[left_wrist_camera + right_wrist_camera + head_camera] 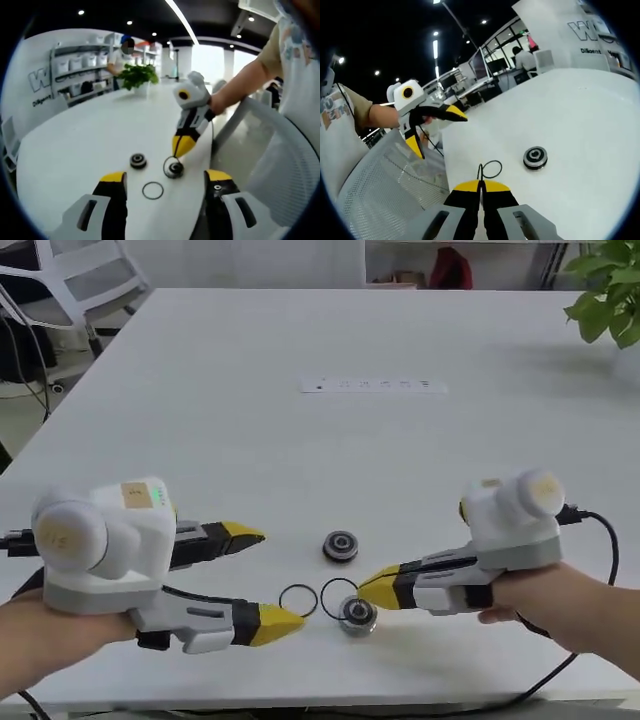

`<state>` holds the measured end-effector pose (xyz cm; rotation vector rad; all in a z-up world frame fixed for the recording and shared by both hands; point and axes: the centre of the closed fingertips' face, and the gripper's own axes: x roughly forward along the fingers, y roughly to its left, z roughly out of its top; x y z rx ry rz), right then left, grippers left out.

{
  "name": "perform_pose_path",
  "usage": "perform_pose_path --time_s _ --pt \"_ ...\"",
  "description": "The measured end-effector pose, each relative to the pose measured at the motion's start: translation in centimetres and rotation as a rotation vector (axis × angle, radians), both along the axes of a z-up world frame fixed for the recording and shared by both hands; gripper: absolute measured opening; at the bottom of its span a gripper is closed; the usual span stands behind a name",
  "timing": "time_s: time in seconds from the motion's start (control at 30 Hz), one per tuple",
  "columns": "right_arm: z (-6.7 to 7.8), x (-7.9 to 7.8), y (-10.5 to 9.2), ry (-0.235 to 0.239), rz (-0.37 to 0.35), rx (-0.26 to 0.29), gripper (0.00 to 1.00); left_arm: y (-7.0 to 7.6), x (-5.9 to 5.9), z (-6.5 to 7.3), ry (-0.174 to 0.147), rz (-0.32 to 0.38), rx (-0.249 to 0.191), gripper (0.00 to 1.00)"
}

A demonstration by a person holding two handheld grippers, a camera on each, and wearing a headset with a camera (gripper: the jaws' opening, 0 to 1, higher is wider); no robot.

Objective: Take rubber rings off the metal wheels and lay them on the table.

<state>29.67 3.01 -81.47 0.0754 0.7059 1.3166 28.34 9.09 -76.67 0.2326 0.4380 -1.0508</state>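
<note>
Two metal wheels lie near the table's front edge: one [340, 546] [138, 160] [535, 157] farther back, the other [357, 613] [175, 170] just below my right gripper's tip. My right gripper [368, 587] [481, 182] [181, 147] is shut on a thin black rubber ring [338, 593] [491, 169] that stands beside this nearer wheel. Whether the ring still touches the wheel I cannot tell. A loose black ring [298, 599] [152, 190] lies flat on the table. My left gripper [262, 578] [165, 176] [435, 125] is open, its jaws spread wide just left of the loose ring.
The white table [330, 450] stretches far back, with a flush socket strip [373, 386] in its middle. A potted plant [610, 300] [136, 77] stands at the far right corner. An office chair [70, 285] is beyond the far left edge. A person [120, 57] stands by shelves.
</note>
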Motion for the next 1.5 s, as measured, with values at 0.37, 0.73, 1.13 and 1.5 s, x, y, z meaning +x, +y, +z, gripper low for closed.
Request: perform_pose_path --time_s 0.37,0.73,1.13,1.5 --pt "0.2 0.8 2.3 -0.009 0.000 0.004 0.00 1.6 -0.1 -0.1 -0.009 0.029 0.005 0.66" --pt "-0.7 1.1 4.5 0.014 -0.003 -0.008 0.00 2.8 -0.1 0.0 -0.013 0.061 0.001 0.66" --pt "-2.3 1.4 4.8 0.034 -0.029 -0.049 0.00 3.4 -0.4 -0.5 -0.005 0.074 0.013 0.66" --pt "-3.1 1.7 4.4 0.044 -0.054 -0.066 0.00 3.1 -0.3 -0.8 0.003 0.073 0.018 0.66"
